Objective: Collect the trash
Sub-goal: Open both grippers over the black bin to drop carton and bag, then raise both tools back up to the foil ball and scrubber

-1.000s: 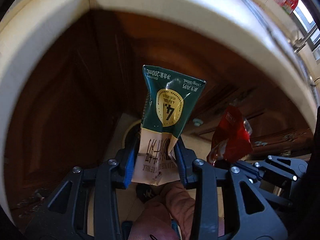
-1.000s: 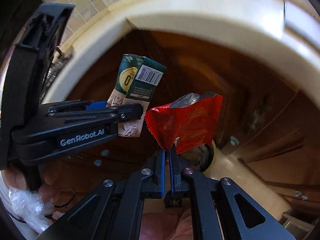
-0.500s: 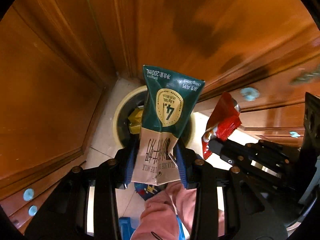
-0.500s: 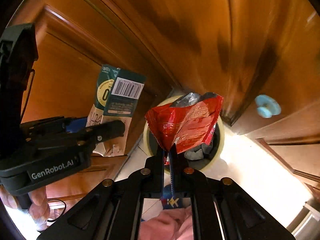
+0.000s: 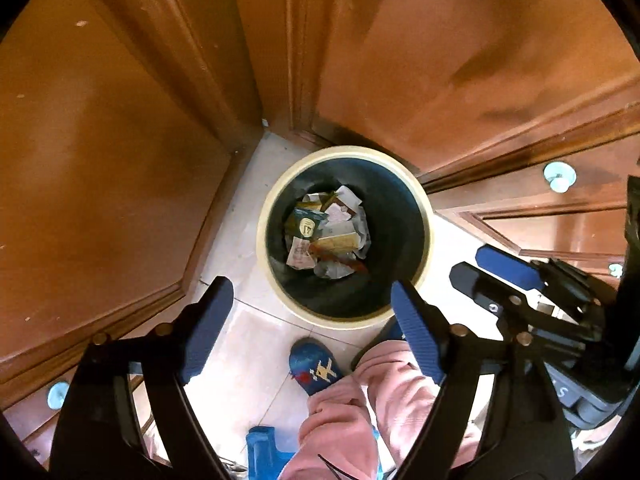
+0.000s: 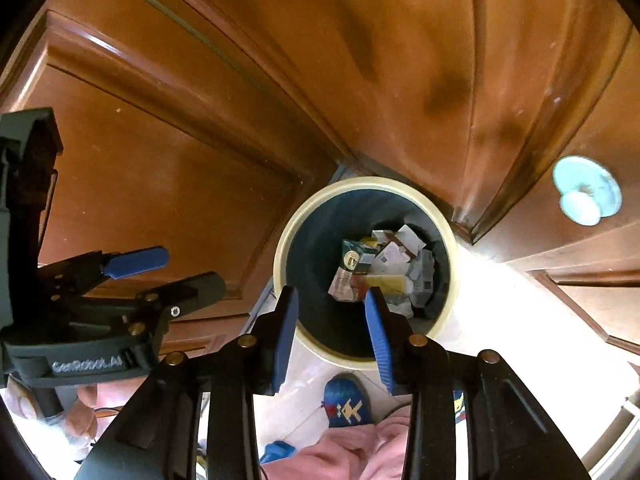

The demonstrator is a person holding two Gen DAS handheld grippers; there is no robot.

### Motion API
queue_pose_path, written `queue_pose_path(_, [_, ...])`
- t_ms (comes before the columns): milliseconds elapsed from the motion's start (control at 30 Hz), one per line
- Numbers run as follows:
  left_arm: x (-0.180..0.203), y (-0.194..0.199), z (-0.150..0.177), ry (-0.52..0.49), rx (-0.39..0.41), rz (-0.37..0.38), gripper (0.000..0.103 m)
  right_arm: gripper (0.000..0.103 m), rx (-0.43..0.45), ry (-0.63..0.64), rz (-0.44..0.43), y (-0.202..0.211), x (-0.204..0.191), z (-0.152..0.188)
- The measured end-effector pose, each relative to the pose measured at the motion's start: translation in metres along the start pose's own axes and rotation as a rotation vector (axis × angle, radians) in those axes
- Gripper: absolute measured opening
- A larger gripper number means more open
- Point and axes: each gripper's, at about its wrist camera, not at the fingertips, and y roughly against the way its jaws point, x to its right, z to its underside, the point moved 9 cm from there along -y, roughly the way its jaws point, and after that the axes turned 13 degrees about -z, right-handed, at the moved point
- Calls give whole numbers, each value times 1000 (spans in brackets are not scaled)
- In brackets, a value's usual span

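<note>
A round trash bin (image 5: pixel 425 216) with a cream rim and dark inside stands on the tiled floor in a corner of wooden cabinets. It also shows in the right wrist view (image 6: pixel 282 256). The green milk carton (image 5: pixel 305 227) (image 6: pixel 352 258) lies inside among several papers and wrappers. A red wrapper edge (image 5: pixel 354 266) shows low in the pile. My left gripper (image 5: pixel 310 296) is open and empty above the bin's near rim. My right gripper (image 6: pixel 332 302) is open and empty above the bin; it also shows in the left wrist view (image 5: pixel 484 266).
Wooden cabinet doors (image 5: pixel 120 160) close in the bin on the left and behind. Pale blue knobs (image 6: pixel 586 190) stick out from the right cabinets. The person's blue slipper (image 5: pixel 316 366) and pink trouser leg (image 5: pixel 360 412) are just in front of the bin.
Both grippers have opened. The milk carton and the red wrapper have left the fingers and now lie in the bin. Both cameras look more steeply down at the bin.
</note>
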Motion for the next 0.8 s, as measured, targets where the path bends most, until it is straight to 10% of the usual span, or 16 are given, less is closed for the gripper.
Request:
queue_pose_path(233, [-6, 62, -20, -5, 54, 15, 79, 35, 38, -24, 8, 67, -21, -27])
queue_pose_path(800, [-10, 350, -44, -62, 333, 74, 81, 35, 241, 79, 87, 319, -171, -31])
